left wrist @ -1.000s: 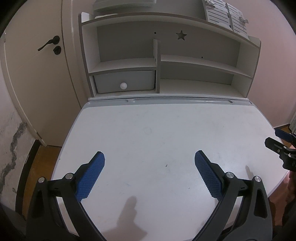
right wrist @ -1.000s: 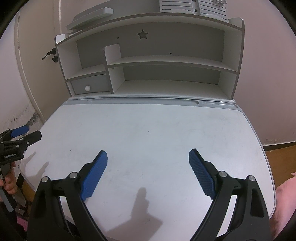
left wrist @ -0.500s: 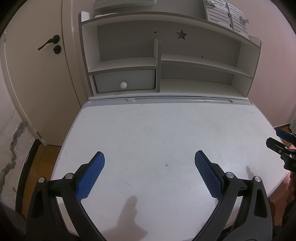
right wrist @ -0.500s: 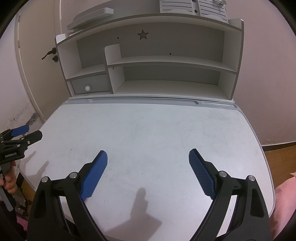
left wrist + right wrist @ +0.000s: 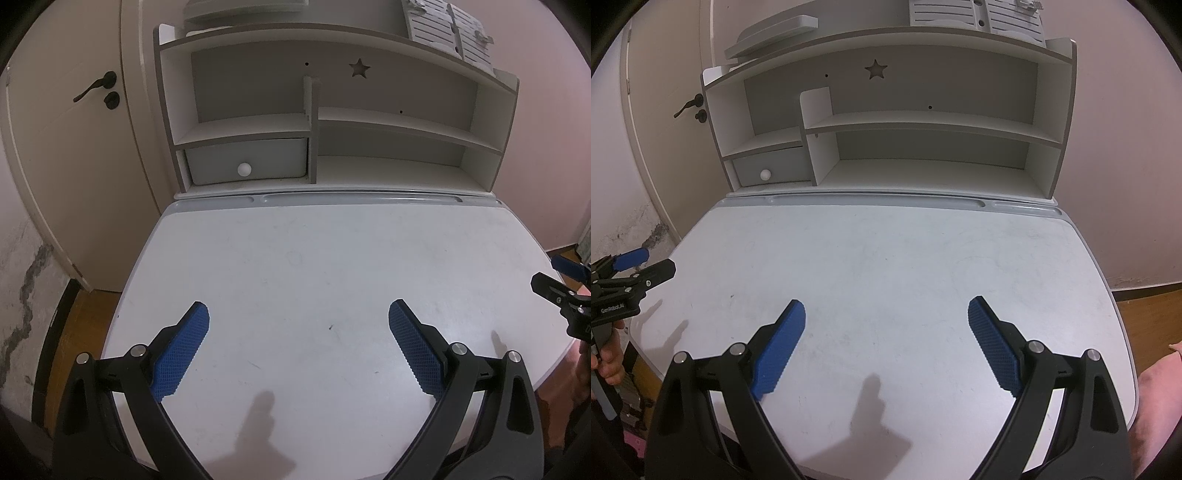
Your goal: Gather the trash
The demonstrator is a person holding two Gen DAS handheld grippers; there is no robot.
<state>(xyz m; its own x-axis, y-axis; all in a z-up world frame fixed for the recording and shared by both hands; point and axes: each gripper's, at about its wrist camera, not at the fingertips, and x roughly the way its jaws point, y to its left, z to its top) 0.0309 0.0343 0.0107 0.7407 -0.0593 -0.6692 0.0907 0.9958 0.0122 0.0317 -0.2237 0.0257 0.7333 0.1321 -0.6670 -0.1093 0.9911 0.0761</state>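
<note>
We see no trash in either view. Our left gripper (image 5: pixel 298 312) and right gripper (image 5: pixel 886 308) hover low in the frame over the white desk (image 5: pixel 332 266), fingers spread wide (gripping nothing). A shelf unit (image 5: pixel 332 122) with a drawer (image 5: pixel 245 160) fills the upper frame.

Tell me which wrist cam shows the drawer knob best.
Left wrist view: the white drawer knob sits nearer centre, larger, on the grey drawer seen nearly head-on. In the right wrist view the knob is smaller and further left, with the drawer front seen at an angle beside the shelf divider.
</note>
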